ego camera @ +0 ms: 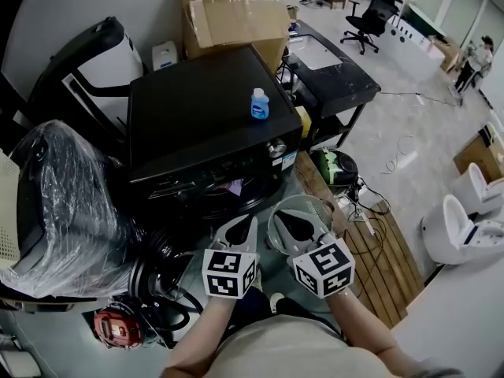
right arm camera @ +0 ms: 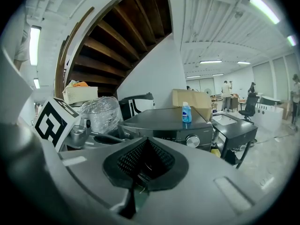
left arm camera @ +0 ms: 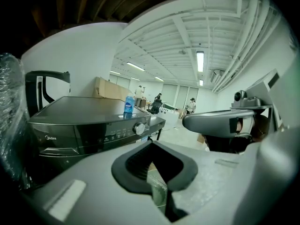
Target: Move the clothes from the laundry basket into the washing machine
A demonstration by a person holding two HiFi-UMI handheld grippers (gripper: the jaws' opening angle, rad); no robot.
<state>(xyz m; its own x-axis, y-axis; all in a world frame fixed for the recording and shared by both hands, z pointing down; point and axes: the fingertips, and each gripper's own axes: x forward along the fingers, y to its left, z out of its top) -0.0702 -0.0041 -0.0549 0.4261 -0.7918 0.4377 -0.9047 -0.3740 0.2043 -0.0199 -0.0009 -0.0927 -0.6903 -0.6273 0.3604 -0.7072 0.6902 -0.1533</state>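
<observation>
**A:** In front of the washing machine (ego camera: 205, 120), where do the two claws sit?

**B:** Low in the head view, side by side and near each other. Both point toward twelve o'clock, at the machine's dark front. The left gripper (ego camera: 242, 225) is on the left and the right gripper (ego camera: 293, 220) on the right. Their marker cubes (ego camera: 230, 272) face back toward the person.

**A:** How do the jaws stand?

**B:** Both pairs are pressed together. In each gripper view the black pads meet, leaving only a thin slit. I see nothing pinched in either claw.

**A:** And the clothes?

**B:** A small lilac patch (ego camera: 234, 186) shows in the machine's front, at twelve o'clock from the left gripper. I cannot tell whether it is a garment.

**A:** What stands around the machine?

**B:** A blue bottle (ego camera: 260, 103) stands upright on the machine's top, at about one o'clock from the claws. A cardboard box (ego camera: 236, 14) sits beyond the machine at twelve. A plastic-wrapped bundle (ego camera: 63, 195) lies just beside the machine at ten o'clock. A black table (ego camera: 331, 73) stands at two o'clock.
</observation>
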